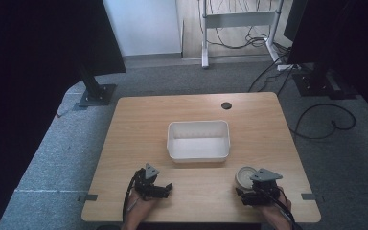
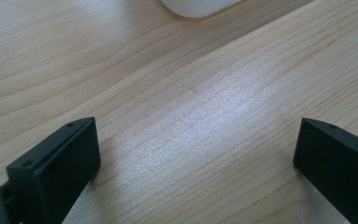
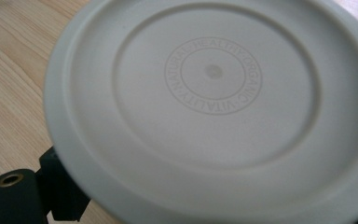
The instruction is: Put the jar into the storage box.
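A round, off-white plastic lid (image 3: 214, 98) lies flat on the light wooden table (image 1: 139, 120), near the front right corner of the white rectangular plastic bin (image 1: 199, 140) that stands at the table's middle. The lid has a raised outer rim, a shallow sunken centre and a ring of embossed lettering around a small central dot. The right gripper (image 1: 247, 190) sits at the lid's near edge, its jaws reaching under or around the disc; whether they clamp it cannot be told. The left gripper (image 2: 196, 154), in front of the bin's left corner, has its jaws spread wide apart over bare wood, holding nothing, with the bin's rounded corner just ahead.
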The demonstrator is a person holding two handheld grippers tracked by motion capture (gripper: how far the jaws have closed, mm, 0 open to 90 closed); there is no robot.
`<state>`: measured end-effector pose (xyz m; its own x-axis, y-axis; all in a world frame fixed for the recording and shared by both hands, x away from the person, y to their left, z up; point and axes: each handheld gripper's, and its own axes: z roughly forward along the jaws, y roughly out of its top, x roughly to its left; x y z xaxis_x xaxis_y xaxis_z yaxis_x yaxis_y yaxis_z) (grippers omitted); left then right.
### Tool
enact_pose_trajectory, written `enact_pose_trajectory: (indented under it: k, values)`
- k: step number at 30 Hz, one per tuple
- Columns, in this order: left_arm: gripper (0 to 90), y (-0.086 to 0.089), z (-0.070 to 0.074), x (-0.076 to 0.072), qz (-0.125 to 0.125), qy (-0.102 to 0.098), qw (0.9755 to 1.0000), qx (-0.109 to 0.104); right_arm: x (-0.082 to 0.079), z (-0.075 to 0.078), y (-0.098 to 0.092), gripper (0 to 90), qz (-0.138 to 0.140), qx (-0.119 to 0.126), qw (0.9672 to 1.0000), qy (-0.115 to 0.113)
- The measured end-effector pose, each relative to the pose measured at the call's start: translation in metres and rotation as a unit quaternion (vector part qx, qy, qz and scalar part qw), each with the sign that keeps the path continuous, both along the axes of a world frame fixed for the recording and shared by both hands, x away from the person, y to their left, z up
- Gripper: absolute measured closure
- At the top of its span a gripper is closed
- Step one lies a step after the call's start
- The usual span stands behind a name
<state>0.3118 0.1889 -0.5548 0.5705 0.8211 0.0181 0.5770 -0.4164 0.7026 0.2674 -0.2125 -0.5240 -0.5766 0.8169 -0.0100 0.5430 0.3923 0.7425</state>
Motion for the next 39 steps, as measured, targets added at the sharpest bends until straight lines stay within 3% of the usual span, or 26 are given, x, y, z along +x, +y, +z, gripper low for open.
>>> enact_pose_trajectory:
  k: [39]
  values:
    - [0.1, 0.0, 0.0, 0.0, 0.001, 0.0, 1.0, -0.001, 0.023, 0.008, 0.029, 9.6, 0.015, 0.007, 0.9999, 0.0]
